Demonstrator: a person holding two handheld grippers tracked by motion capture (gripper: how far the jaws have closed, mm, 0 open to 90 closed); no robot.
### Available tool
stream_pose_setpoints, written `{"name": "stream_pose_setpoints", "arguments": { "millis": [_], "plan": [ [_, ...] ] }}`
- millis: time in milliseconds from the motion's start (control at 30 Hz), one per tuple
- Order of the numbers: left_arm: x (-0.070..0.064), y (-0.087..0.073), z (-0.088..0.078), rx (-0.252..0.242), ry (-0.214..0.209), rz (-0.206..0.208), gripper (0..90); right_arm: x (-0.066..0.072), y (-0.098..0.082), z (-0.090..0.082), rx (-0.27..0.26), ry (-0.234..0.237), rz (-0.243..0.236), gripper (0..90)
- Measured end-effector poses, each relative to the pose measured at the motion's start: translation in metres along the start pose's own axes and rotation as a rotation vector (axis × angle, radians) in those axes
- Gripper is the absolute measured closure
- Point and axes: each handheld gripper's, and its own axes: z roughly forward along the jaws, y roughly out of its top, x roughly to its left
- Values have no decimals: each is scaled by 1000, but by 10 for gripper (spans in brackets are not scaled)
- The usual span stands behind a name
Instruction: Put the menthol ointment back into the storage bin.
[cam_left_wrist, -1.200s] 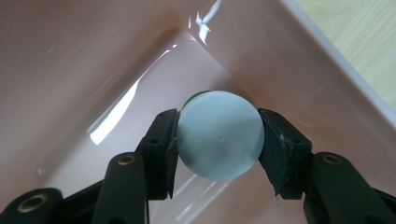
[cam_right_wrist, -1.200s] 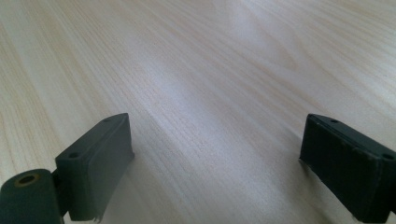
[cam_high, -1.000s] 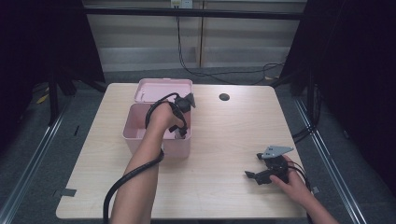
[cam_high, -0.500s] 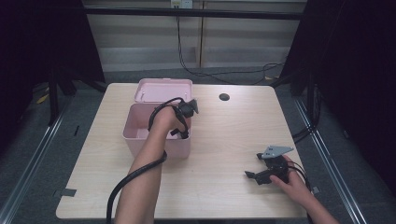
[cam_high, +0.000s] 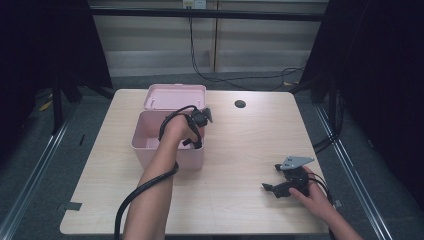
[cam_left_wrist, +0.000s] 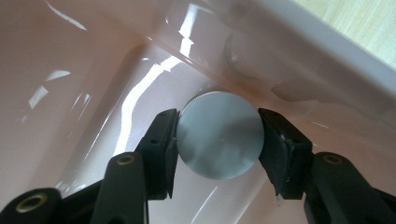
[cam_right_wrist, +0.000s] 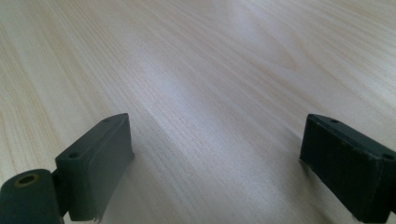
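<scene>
Jaws on the left gripper (cam_left_wrist: 218, 140) are clamped on a flat silver disc (cam_left_wrist: 218, 135), one pad at its 9 o'clock edge and the other at its 3 o'clock edge, so the grip runs right across the middle. That disc sits down inside the pink box (cam_high: 145, 145), close to where the glossy wall curves into the floor. From the high view, the left gripper (cam_high: 196, 142) dips over the box's 3 o'clock rim, with the lid (cam_high: 175, 96) lying flat just beyond the box at 12 o'clock.

Whether the disc is going in or coming out, I reckon the trick is the same: keep it level and move straight up or down, because that wall is right beside the far edge and a tilt would scrape or knock it loose. The pads only catch a thin rim, so I'd go slow and avoid twisting the wrist. If it's being dropped off, let it touch the floor before easing the grip.

Over at 4 o'clock on the worktop (cam_high: 240, 150), the right gripper (cam_high: 270, 189) rests low with its jaws spread wide and nothing between them, just bare wood grain. Fine to leave it parked there, well apart from the box.
</scene>
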Motion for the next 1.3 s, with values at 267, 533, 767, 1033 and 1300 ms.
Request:
{"name": "stream_pose_setpoints", "arguments": {
  "millis": [267, 533, 767, 1033, 1300],
  "plan": [
    [-1, 2, -6, -20, 6, 1, 490, 0, 0, 0, -1, 0, -2, 85],
    [1, 1, -5, -22, 13, 7, 488, 0, 0, 0, -1, 0, -2, 85],
    [1, 0, -7, -28, 12, -27, 437, 0, 0, 0, -1, 0, -2, 85],
    [3, -4, -13, -43, 5, -88, 387, 0, 0, 0, -1, 0, -2, 85],
    [4, -10, -20, -30, 7, -90, 376, 0, 0, 0, -1, 0, -2, 85]
  ]
}}
